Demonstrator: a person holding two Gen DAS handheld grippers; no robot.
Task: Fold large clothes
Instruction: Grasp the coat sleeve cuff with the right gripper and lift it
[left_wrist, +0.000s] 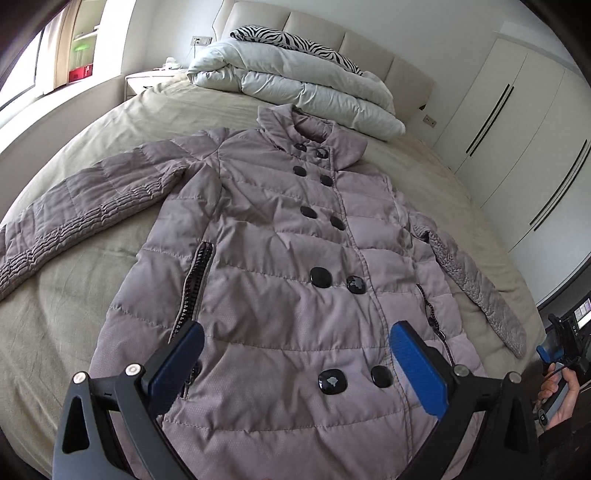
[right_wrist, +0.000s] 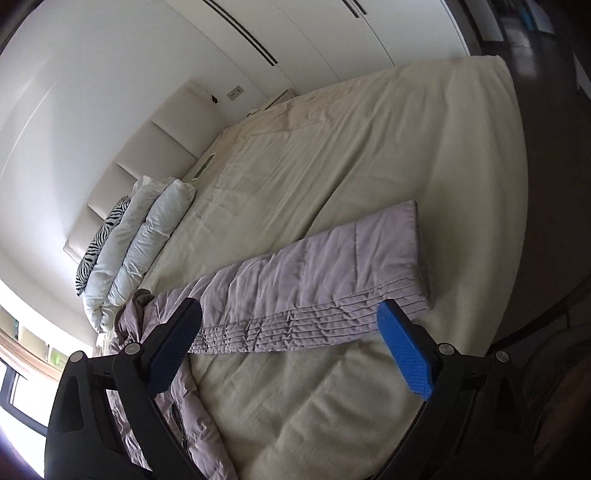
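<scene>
A mauve quilted coat (left_wrist: 280, 258) with black buttons lies face up and spread flat on the bed, collar toward the headboard. Its one sleeve (left_wrist: 85, 214) stretches out to the left, the other sleeve (left_wrist: 480, 280) lies along the right side. My left gripper (left_wrist: 295, 358) is open and empty, hovering above the coat's lower hem. My right gripper (right_wrist: 291, 343) is open and empty, above the outstretched right sleeve (right_wrist: 314, 273). In the left wrist view the right gripper shows at the far right edge (left_wrist: 550, 350), held in a hand.
The bed (left_wrist: 92, 317) has a beige sheet. A folded white duvet (left_wrist: 295, 85) and a zebra-pattern pillow (left_wrist: 295, 40) lie at the headboard. White wardrobes (left_wrist: 517, 129) stand to the right, a nightstand (left_wrist: 147, 79) and window to the left. Dark floor (right_wrist: 546, 184) borders the bed.
</scene>
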